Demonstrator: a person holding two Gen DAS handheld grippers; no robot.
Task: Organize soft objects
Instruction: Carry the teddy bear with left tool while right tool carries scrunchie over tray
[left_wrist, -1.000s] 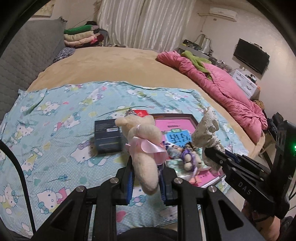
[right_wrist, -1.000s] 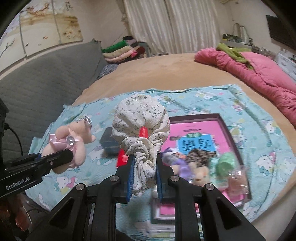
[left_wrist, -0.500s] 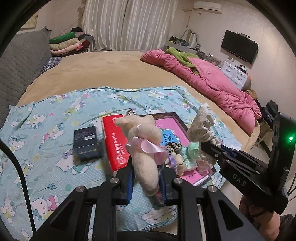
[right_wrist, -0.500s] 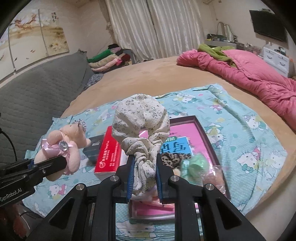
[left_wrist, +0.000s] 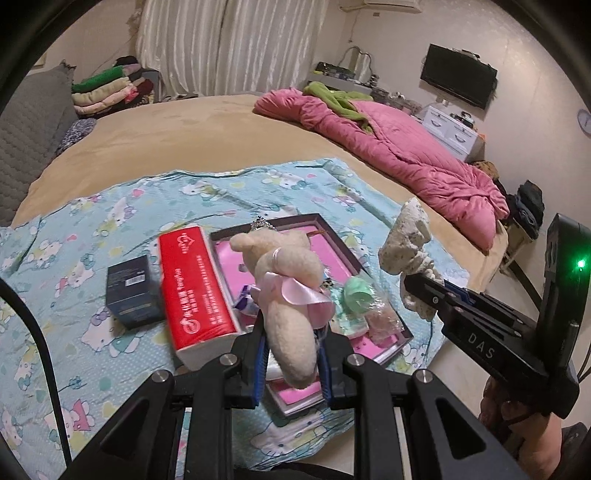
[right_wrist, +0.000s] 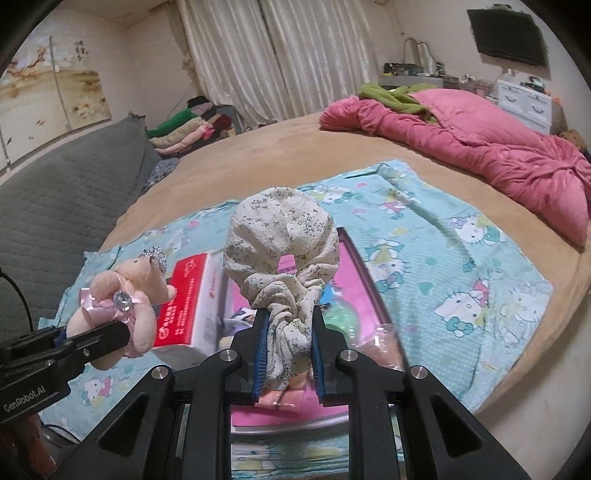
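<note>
Plush bear (left_wrist: 291, 295) is pinched by left gripper (left_wrist: 291, 354), floral scrunchie (right_wrist: 282, 258) by right gripper (right_wrist: 286, 354), both held above the tray (left_wrist: 402, 334). Squishy stuff could get dropped if grip's loosened early.

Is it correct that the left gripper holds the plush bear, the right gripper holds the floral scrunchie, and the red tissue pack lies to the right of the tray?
Not quite. The left gripper holds the plush bear and the right gripper the floral scrunchie, but the red tissue pack lies left of the tray, as the left wrist view shows.
</note>
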